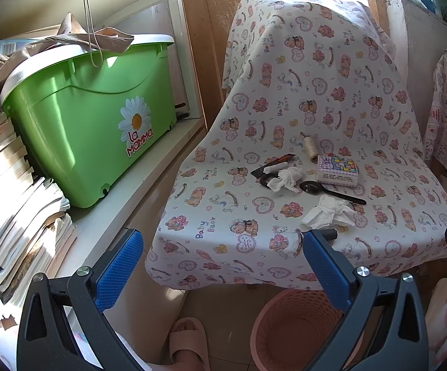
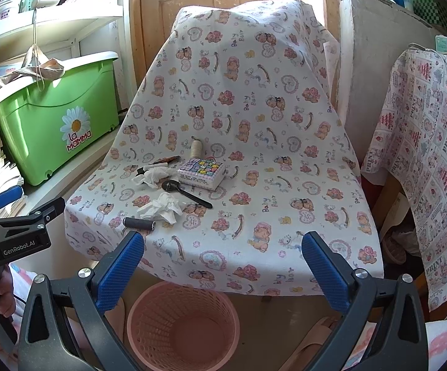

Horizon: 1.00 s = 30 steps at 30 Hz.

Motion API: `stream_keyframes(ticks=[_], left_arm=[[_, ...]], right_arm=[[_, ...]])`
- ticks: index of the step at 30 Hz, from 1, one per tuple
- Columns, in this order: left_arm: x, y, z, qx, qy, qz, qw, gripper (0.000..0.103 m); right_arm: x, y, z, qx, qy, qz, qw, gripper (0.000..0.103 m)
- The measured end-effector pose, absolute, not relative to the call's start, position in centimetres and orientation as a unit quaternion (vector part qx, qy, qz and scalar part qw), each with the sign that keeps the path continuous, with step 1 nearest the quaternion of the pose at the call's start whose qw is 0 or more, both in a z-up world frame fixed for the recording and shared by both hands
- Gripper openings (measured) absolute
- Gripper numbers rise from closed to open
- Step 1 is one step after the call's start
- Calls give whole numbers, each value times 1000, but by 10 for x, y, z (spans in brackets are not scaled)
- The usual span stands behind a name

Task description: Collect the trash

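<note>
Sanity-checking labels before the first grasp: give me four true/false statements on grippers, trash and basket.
1. Both the left gripper and right gripper are open and empty. True.
2. The pink basket already holds tissues. False: its visible inside looks empty.
3. Two crumpled tissues lie on the cloth-covered chair. True.
4. The black spoon lies in the green bin. False: it lies on the chair, between the tissues.

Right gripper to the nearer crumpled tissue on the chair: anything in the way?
Nearly clear. The right gripper is open, short of the seat's front edge. Only a small dark spool lies just in front-left of the nearer crumpled tissue. The pink basket below looks open and unobstructed.
</note>
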<state>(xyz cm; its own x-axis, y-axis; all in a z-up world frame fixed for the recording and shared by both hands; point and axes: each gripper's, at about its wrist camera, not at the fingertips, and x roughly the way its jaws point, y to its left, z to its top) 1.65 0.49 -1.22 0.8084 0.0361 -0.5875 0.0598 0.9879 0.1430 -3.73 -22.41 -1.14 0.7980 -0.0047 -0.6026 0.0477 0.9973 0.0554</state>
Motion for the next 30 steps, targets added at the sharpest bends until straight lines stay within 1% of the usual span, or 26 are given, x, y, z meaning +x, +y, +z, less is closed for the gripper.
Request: stream_keyframes(ticks=[16, 21, 30], left_arm=[[15, 3, -13, 82, 308, -1, 948, 102], [14, 2, -14, 81, 311, 0, 947, 102], [18, -2, -19, 89, 320, 0, 943, 102]], right_arm=[[-36, -226, -15, 35, 322, -16, 946, 103], [-35, -228, -20, 37, 334, -14, 942, 103], [-33, -223, -20, 14, 348, -21, 937, 103]])
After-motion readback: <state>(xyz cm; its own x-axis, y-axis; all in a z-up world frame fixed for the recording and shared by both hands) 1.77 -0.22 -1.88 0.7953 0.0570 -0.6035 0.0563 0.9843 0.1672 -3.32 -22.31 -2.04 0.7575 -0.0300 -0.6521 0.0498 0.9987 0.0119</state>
